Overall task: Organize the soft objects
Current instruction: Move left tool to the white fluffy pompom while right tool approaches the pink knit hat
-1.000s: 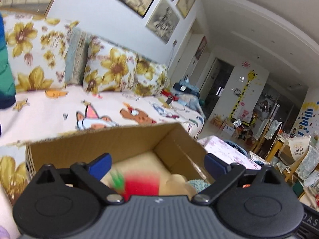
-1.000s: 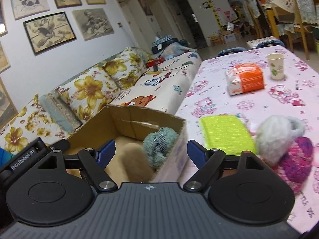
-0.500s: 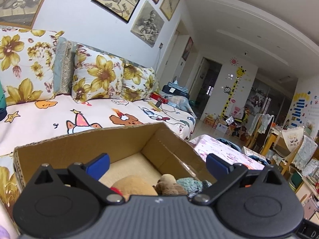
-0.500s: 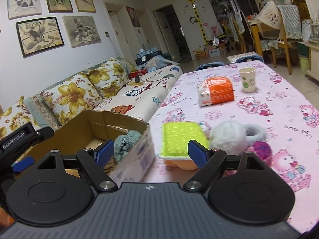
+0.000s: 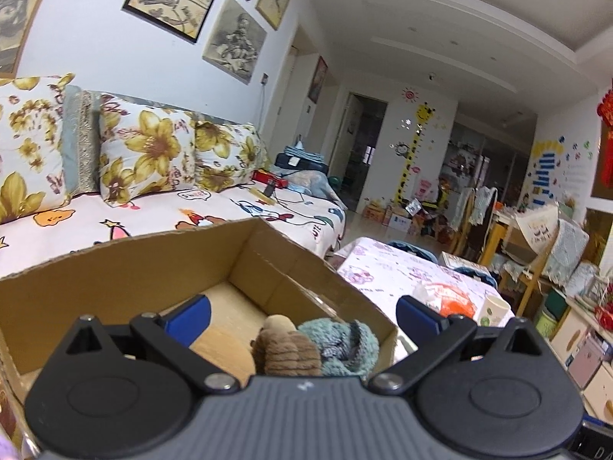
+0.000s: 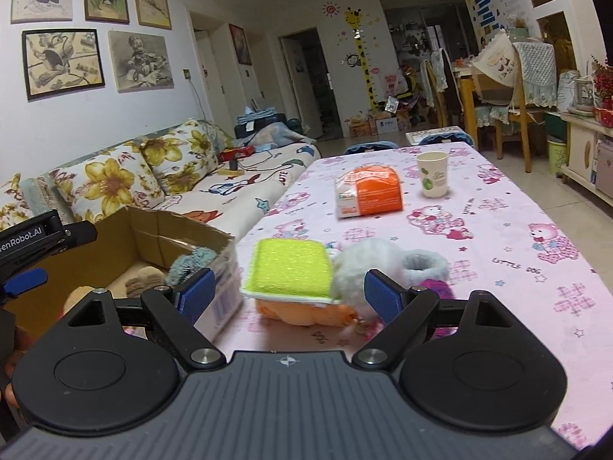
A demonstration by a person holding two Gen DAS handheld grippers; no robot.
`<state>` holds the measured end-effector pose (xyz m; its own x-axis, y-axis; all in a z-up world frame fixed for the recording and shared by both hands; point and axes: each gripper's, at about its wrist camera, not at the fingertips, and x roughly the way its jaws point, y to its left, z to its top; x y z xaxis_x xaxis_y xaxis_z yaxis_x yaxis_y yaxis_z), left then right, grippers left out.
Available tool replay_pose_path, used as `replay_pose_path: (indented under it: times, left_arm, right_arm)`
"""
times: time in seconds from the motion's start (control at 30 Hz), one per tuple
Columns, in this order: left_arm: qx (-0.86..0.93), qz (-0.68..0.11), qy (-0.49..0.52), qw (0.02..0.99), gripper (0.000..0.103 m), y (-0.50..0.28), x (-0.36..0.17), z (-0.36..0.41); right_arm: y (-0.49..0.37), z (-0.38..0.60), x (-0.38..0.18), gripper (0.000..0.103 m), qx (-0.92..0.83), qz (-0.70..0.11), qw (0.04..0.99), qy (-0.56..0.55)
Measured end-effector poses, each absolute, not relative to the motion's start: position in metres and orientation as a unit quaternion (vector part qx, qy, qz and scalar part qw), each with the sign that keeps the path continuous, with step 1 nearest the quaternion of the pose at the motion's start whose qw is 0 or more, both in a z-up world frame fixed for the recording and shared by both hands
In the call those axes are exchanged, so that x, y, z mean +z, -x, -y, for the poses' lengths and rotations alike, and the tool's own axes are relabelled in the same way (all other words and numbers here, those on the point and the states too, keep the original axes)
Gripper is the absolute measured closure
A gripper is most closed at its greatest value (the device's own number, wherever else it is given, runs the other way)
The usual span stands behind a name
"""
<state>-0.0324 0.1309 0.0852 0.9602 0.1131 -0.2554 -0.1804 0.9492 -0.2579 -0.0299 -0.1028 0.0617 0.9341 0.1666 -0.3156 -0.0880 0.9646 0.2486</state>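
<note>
A sofa (image 6: pixel 214 188) is seen far left, a desk (image 6: pixel 498 237) with pink cloth to the right. A box (image 5: pixel 161 268) is set at the desk's left edge; a brown plush (image 5: pixel 285 352) and a teal knit (image 5: pixel 345 345) are lodged in its near right corner, touching. Right of the box, a green sponge (image 6: pixel 291 268) is stacked on an orange plush (image 6: pixel 302 312), with a white fluffy toy (image 6: pixel 367 264) and a magenta knit (image 6: pixel 436 287) just beside. An orange pack (image 6: pixel 369 195) and a cup (image 6: pixel 433 179) are placed farther off. The left gripper (image 5: pixel 302 316) is held released over the box, nothing grasped. The right gripper (image 6: pixel 289 293) is spread wide, near the sponge, nothing grasped.
</note>
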Motion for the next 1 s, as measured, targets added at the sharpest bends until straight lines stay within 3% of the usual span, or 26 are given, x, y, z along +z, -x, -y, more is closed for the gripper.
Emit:
replay_pose_path:
  times: [1.0]
  left_arm:
    - [0.017, -0.130, 0.073, 0.989, 0.001, 0.027, 0.077, -0.081]
  right_arm:
    - [0.029, 0.106, 0.056, 0.000, 0.017, -0.168, 0.976, -0.137]
